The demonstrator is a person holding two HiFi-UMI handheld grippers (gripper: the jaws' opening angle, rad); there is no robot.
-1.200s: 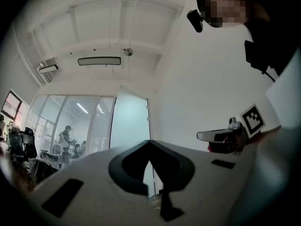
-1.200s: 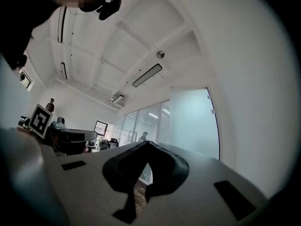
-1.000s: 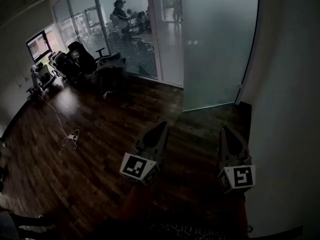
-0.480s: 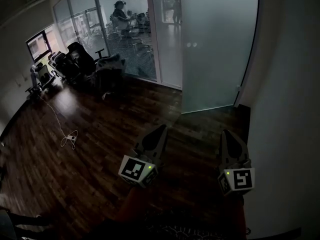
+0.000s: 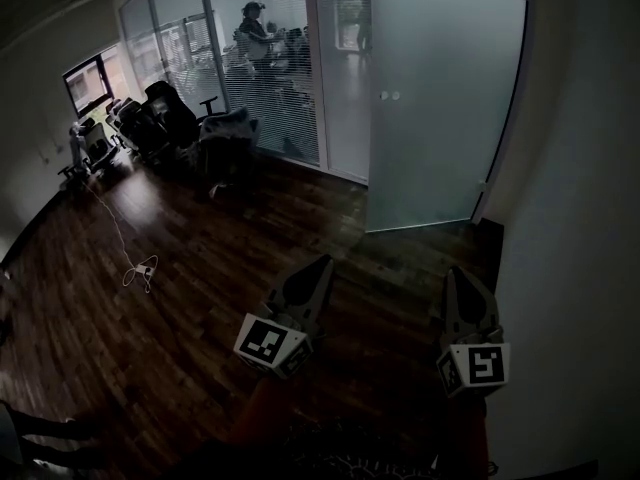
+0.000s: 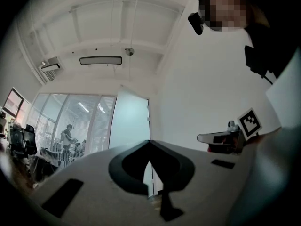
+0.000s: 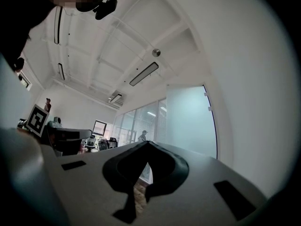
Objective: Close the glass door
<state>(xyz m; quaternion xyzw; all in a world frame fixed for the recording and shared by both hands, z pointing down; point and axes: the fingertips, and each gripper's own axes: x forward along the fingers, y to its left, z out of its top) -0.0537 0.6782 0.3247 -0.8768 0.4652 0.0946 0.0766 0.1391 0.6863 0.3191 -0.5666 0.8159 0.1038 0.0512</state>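
Door (image 5: 440,98) of frosted glass is seen ahead, swung open into the room. Its hinged edge is set by the white wall (image 5: 585,228) at the right, and its free edge is turned toward the glazed partition (image 5: 285,88). A small pale fitting (image 5: 388,96) is noted near the free edge, about mid-height.

Left gripper (image 5: 324,264) is held low over the dark wood floor (image 5: 200,258); its jaws are brought together to a point, with nothing caught between them. Right gripper (image 5: 456,272) is held beside it, nearer the wall, jaws likewise pressed fully together and empty. Both are aimed toward the door and kept well apart from it, so the door is not touched by either.

A loose cable (image 5: 140,271) is seen lying on the floor at the left. Dark chairs (image 5: 170,118) are grouped against the partition, and a person (image 5: 252,26) is made out standing behind its blinds
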